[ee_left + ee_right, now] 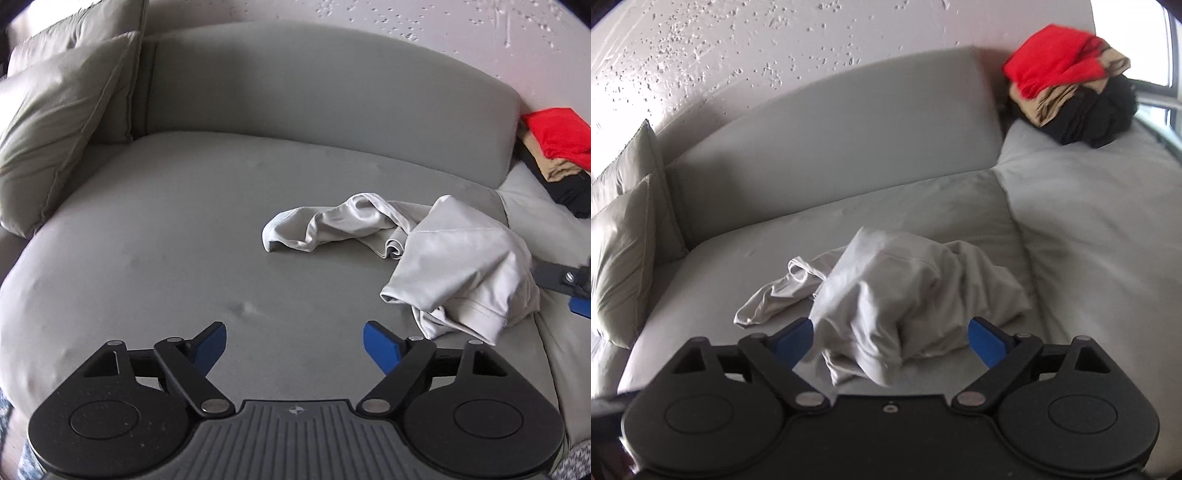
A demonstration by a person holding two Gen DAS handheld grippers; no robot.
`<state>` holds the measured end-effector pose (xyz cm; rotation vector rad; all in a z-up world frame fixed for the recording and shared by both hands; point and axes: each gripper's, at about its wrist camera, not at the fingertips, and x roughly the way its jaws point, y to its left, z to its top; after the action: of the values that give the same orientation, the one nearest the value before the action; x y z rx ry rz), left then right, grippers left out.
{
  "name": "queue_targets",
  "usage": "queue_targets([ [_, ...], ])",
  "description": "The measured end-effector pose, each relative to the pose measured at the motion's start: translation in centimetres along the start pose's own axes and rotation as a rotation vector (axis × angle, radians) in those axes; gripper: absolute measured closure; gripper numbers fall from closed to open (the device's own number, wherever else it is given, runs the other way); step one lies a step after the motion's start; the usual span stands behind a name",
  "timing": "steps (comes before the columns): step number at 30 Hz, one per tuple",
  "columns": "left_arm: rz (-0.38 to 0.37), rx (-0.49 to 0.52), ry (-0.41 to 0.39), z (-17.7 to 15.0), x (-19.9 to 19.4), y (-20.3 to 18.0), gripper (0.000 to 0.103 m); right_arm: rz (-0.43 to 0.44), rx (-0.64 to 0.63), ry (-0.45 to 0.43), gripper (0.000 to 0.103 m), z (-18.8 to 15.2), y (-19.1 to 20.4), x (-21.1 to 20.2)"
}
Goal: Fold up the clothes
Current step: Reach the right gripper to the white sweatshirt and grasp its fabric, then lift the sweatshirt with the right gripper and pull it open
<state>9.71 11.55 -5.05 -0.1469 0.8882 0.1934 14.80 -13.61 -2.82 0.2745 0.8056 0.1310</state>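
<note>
On the sofa seat (184, 229) lies a crumpled grey garment (905, 295), unfolded, so both the left claw (294, 347) and right claw (891, 338) hang open and empty to pick it up.

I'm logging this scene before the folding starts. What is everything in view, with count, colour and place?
Garment: one, light grey, crumpled on the sofa seat, near the right gripper.
Clothes pile: one, red on top, tan and black beneath, far right corner of the sofa.
Pillows: two, beige-grey, stacked at the sofa's left end.
Sofa: one, grey, fills both views.
Wall: white, pitted, behind the sofa.
Left gripper: black with blue pads, open over bare seat.
Right gripper: black with blue pads, open, the garment's near edge between its fingers.
</note>
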Motion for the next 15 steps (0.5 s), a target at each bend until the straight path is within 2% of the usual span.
queue_targets([
  [4,0.053,0.009,-0.013,0.3,1.0,-0.4,0.02,-0.02,0.01,0.027,0.012,1.3,0.6,3.2],
  [6,0.016,-0.018,0.009,0.4,1.3,-0.3,0.02,-0.019,0.027,0.044,0.013,1.8,0.9,4.6],
  [8,-0.032,-0.037,0.04,0.5,1.6,-0.3,0.019,-0.043,0.033,0.073,0.019,2.1,1.3,6.2],
  [9,-0.038,-0.029,0.053,0.4,1.7,-0.5,0.019,-0.053,0.028,0.09,0.031,2.1,1.5,7.1],
  [10,-0.039,-0.021,0.064,0.4,1.8,-0.7,0.019,-0.073,0.03,0.099,0.057,2.1,1.6,7.7],
  [12,-0.007,0.009,0.058,0.1,1.4,-1.1,0.02,-0.078,0.064,0.096,0.091,2.1,1.1,8.0],
  [15,0.0,0.041,0.041,-0.4,0.3,-1.4,0.02,-0.012,0.201,0.054,0.094,2.4,-1.5,5.8],
])
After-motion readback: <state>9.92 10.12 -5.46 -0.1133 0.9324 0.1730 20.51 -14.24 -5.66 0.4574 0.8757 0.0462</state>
